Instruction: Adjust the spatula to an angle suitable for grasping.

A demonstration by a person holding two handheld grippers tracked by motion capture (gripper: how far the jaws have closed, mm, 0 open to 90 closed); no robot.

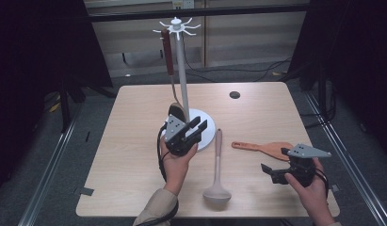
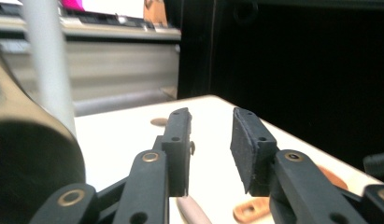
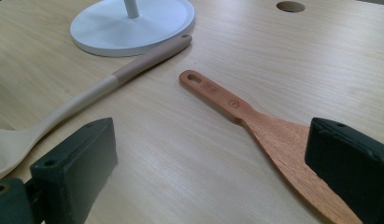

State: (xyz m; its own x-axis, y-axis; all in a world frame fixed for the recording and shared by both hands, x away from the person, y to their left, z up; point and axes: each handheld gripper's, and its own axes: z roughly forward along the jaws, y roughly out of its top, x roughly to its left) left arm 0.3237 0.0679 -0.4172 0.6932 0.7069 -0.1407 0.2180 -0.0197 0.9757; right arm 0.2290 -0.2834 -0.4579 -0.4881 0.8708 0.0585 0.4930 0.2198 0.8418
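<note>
A white utensil stand [image 1: 182, 70] rises from a round base [image 1: 207, 134] at the table's middle. A brown-handled spoon [image 1: 168, 56] hangs from one of its top hooks, bowl low beside the pole. My left gripper [image 1: 199, 126] hovers over the base just right of that bowl, open, with nothing between its jaws [image 2: 210, 126]. A beige ladle [image 1: 217, 169] lies on the table, its handle tip touching the base. A wooden spatula [image 1: 262, 148] lies to its right. My right gripper [image 1: 276, 165] sits open at the spatula's blade [image 3: 278, 140], jaws wide and apart from it.
The table [image 1: 134, 141] has a small round hole [image 1: 234, 95] at the back right. The stand's pole [image 2: 49, 70] and the hung spoon's dark bowl [image 2: 31, 158] are close on the left of my left gripper. Dark curtains and cables surround the table.
</note>
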